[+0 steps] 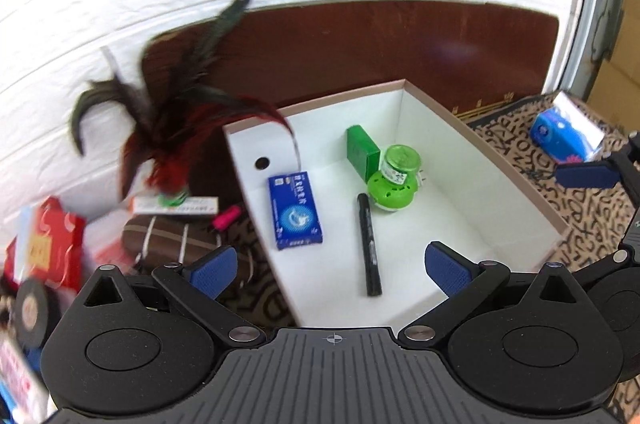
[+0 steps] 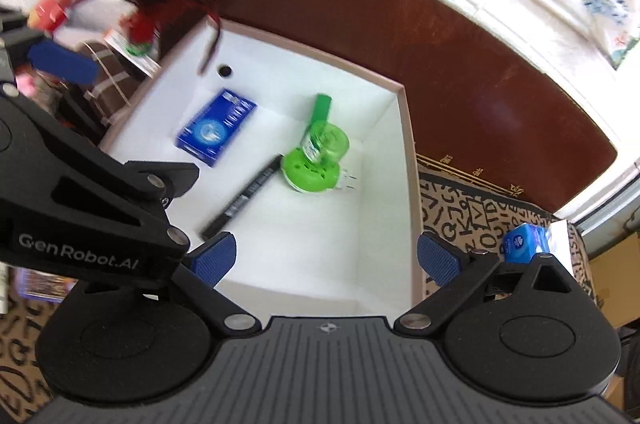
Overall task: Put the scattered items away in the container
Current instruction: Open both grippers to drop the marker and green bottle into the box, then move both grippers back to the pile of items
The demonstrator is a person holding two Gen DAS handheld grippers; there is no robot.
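A white open box (image 1: 404, 127) (image 2: 394, 183) stands on the patterned cloth. In it lie a blue carton (image 1: 295, 211) (image 2: 216, 127), a black marker (image 1: 369, 244) (image 2: 242, 197), a green plug-in device with its bottle (image 1: 394, 183) (image 2: 316, 161) and a green box (image 1: 362, 151) (image 2: 322, 105). My left gripper (image 1: 330, 270) is open and empty over the box's near edge. My right gripper (image 2: 326, 260) is open and empty over the box's near side. A feather shuttlecock (image 1: 172, 143) (image 2: 148, 7) stands left of the box.
Left of the box lie a brown striped case (image 1: 172, 244), a white carton (image 1: 176, 204), a pink item (image 1: 226, 218), a red packet (image 1: 48, 244) and a tape roll (image 1: 34, 310). A blue tissue pack (image 1: 560, 135) (image 2: 524, 242) lies right. A dark headboard (image 1: 360, 43) stands behind.
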